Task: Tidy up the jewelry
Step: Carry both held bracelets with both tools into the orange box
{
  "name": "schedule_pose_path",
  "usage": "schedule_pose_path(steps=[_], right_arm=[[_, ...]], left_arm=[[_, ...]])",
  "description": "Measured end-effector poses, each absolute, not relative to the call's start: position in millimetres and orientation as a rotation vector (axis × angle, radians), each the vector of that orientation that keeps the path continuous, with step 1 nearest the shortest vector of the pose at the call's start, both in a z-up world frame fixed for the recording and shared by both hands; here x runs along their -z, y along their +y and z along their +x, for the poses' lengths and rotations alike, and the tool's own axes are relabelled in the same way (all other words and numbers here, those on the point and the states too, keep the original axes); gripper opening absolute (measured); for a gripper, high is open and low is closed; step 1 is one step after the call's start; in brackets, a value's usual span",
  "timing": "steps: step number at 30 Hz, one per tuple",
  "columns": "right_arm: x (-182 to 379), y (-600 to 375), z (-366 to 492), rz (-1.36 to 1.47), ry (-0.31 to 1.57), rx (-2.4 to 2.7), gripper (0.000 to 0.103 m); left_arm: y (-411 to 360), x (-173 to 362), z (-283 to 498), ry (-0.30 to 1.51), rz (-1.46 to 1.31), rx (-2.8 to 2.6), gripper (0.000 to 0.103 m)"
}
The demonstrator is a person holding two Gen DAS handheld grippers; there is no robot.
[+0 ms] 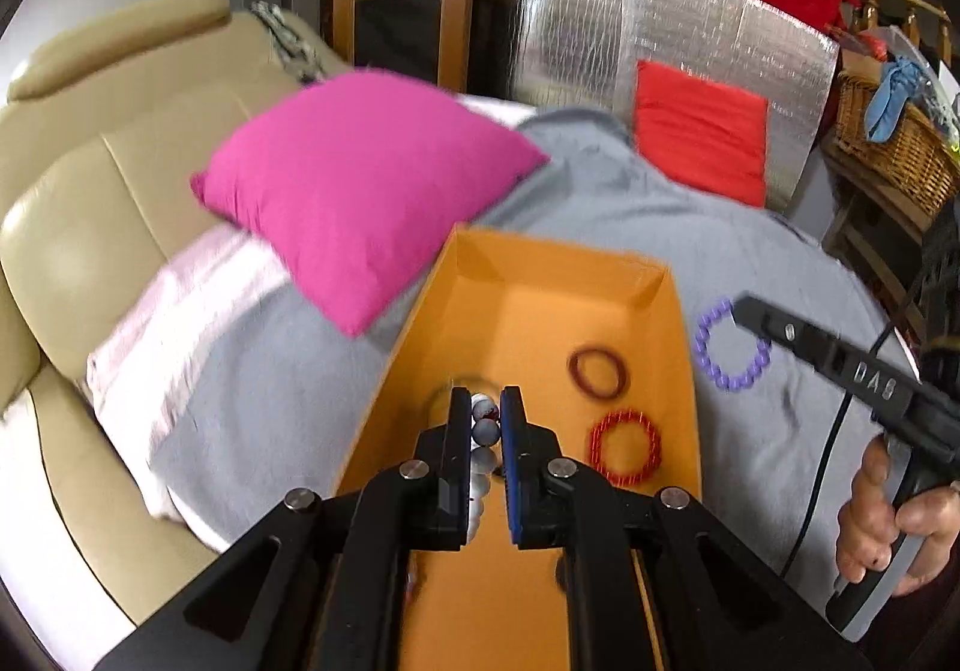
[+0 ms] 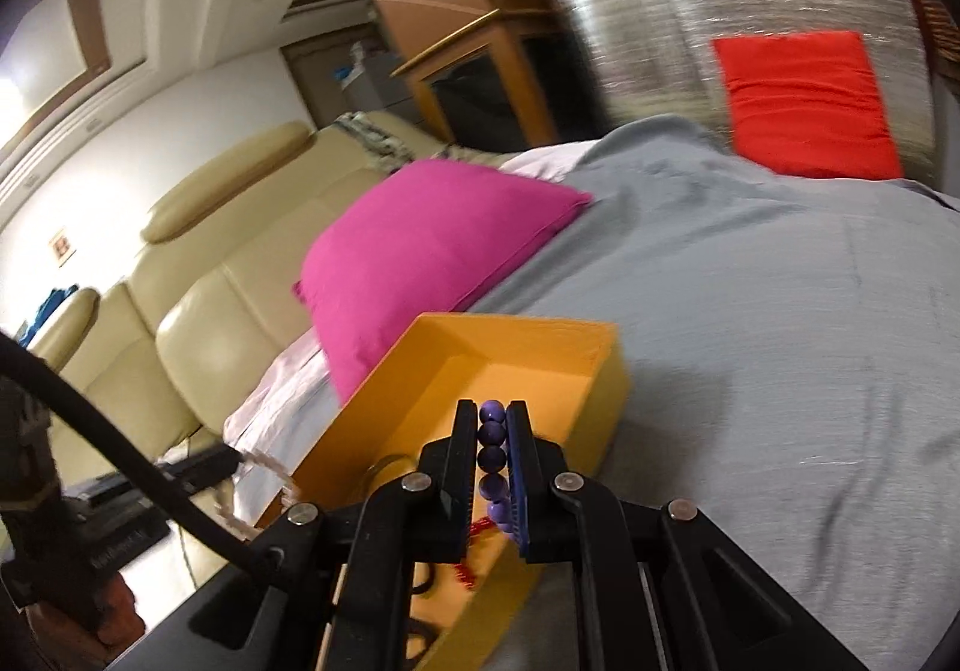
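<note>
An orange box (image 1: pixel 681 323) lies on a grey cloth. Inside it are a dark red ring bracelet (image 1: pixel 599 374) and a red beaded bracelet (image 1: pixel 625 446). My left gripper (image 1: pixel 486 419) is shut on a white and grey beaded bracelet (image 1: pixel 485 431) above the box. My right gripper (image 2: pixel 492 431) is shut on a purple beaded bracelet (image 2: pixel 493 455) just above the box's (image 2: pixel 612 389) right wall. In the left wrist view the right gripper's fingertip (image 1: pixel 756 314) touches the purple bracelet (image 1: pixel 729 344), right of the box.
A pink cushion (image 1: pixel 360 179) lies against the box's far left corner. A beige sofa (image 1: pixel 90 227) stands to the left. A red cushion (image 1: pixel 702 131) leans on a silver foil panel (image 1: pixel 600 29) behind. A wicker basket (image 1: pixel 894 149) sits at the far right.
</note>
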State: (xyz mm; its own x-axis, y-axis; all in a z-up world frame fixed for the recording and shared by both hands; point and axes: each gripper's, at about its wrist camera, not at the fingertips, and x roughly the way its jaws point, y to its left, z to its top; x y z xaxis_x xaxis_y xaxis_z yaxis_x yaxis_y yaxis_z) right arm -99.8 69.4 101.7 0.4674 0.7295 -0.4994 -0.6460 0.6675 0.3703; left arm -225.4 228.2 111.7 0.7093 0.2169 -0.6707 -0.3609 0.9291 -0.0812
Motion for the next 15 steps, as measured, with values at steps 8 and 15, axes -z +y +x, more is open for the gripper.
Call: schedule_pose_path(steps=[8,15], right_arm=[[-88.1,114.5,-112.6,0.068,0.759,-0.97,0.011],[-72.2,133.5,-104.7,0.098,0.84,-0.99,0.011]], left_arm=[[230.4,-64.2,-214.0,0.877,-0.281,-0.292,0.01],[225.2,-41.1,-203.8,0.963,-0.287,-0.28,0.01]])
